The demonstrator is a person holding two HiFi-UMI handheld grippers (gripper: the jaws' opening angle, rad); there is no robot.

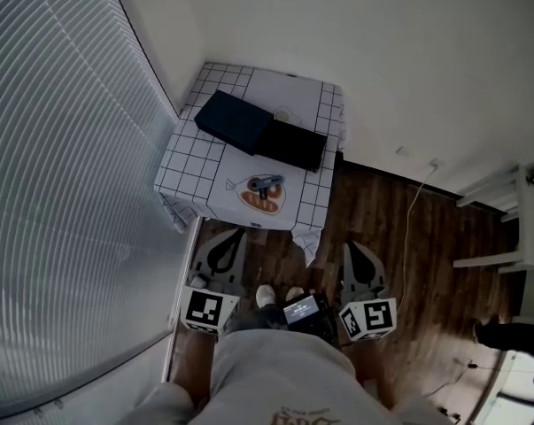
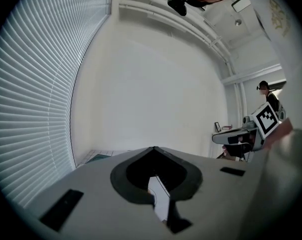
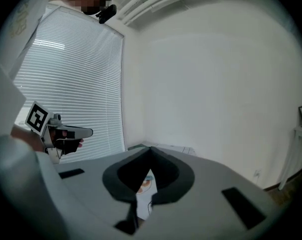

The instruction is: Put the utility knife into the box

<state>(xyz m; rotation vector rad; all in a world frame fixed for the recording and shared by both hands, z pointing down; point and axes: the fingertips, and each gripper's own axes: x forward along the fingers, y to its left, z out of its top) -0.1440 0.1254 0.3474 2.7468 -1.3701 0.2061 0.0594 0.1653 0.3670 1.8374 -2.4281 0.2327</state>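
Note:
A grey utility knife (image 1: pixel 267 182) lies on an orange fish drawing (image 1: pixel 261 197) near the front of a small table with a checked cloth (image 1: pixel 191 168). Behind it, a dark blue box (image 1: pixel 234 119) lies flat, with a black flat piece (image 1: pixel 291 143) against its right side. My left gripper (image 1: pixel 228 232) and right gripper (image 1: pixel 357 246) are held low over the wooden floor, short of the table's front edge. Both point toward the table. Each is shut, tips together and holding nothing, as the left gripper (image 2: pixel 154 147) and right gripper (image 3: pixel 149 147) views show.
Window blinds (image 1: pixel 54 175) run along the left side and a white wall (image 1: pixel 382 42) stands behind the table. A thin cable (image 1: pixel 412 211) trails on the floor at the right, near a white shelf unit (image 1: pixel 514 228). Another person (image 2: pixel 267 93) stands farther off.

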